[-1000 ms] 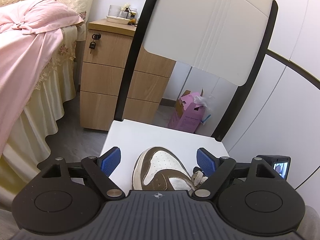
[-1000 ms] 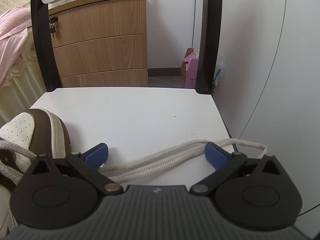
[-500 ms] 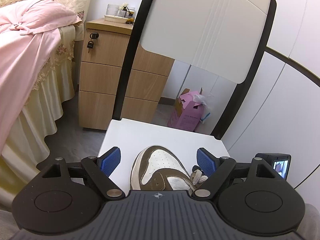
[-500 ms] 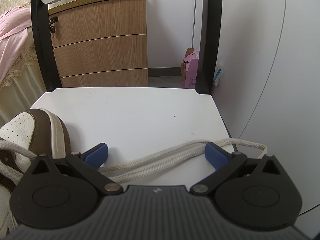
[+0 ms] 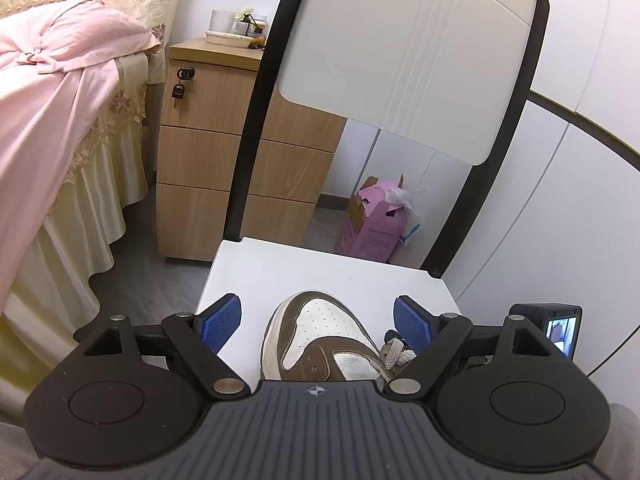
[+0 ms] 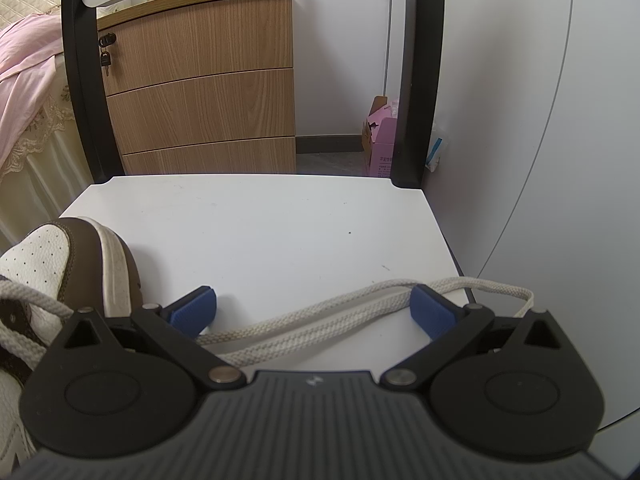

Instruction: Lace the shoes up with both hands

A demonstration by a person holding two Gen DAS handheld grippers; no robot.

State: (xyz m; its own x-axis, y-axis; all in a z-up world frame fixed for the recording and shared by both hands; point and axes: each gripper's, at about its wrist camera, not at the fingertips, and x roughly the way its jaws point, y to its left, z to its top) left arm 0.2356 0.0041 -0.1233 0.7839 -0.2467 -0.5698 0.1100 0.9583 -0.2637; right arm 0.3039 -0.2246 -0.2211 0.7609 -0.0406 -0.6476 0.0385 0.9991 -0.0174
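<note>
The left hand-held gripper [image 5: 317,322] has risen slightly, both wide apart, over the brown-and-white shoe [image 5: 320,340], cream lace [image 6: 320,322] loose.

A brown-and-white sneaker [image 5: 320,336] lies on the white seat of a chair [image 6: 260,220], toe pointing toward the chair's backrest. Its toe box is white perforated leather framed by brown suede panels, above an off-white, somewhat scuffed rubber sole edge. Brown eyelet panels show further back. In the right wrist view the shoe sits at the seat's left edge, only its front part in view. A thick cream braided shoelace [image 6: 332,320] crosses the eyelets and trails off to the right, lying slack on the seat in two near-parallel strands that loop back near the seat's right edge.
</note>
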